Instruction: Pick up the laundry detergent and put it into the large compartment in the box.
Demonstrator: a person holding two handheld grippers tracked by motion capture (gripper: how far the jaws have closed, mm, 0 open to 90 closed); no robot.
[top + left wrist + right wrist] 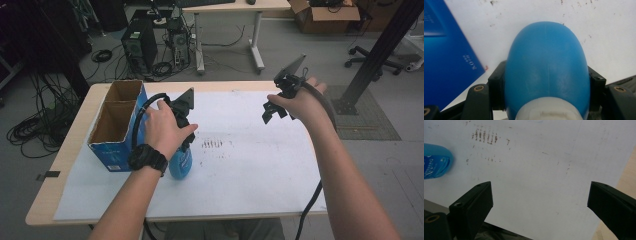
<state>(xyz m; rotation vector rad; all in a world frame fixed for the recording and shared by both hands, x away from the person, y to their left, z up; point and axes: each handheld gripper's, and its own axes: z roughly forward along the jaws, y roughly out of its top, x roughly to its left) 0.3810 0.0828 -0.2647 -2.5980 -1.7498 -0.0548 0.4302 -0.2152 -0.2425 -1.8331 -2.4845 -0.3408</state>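
Smooth rounded blue bottle (546,70), left tongs (546,85) clamped

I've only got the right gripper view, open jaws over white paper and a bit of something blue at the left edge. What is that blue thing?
Observer: A blue bottle, clamped in the left gripper.
Operator: Anything beside it?
Observer: An open blue box stands on its left side, two compartments, both look empty.
Operator: Where is my right gripper?
Observer: The right gripper hangs above the paper, right of the dark smudges.
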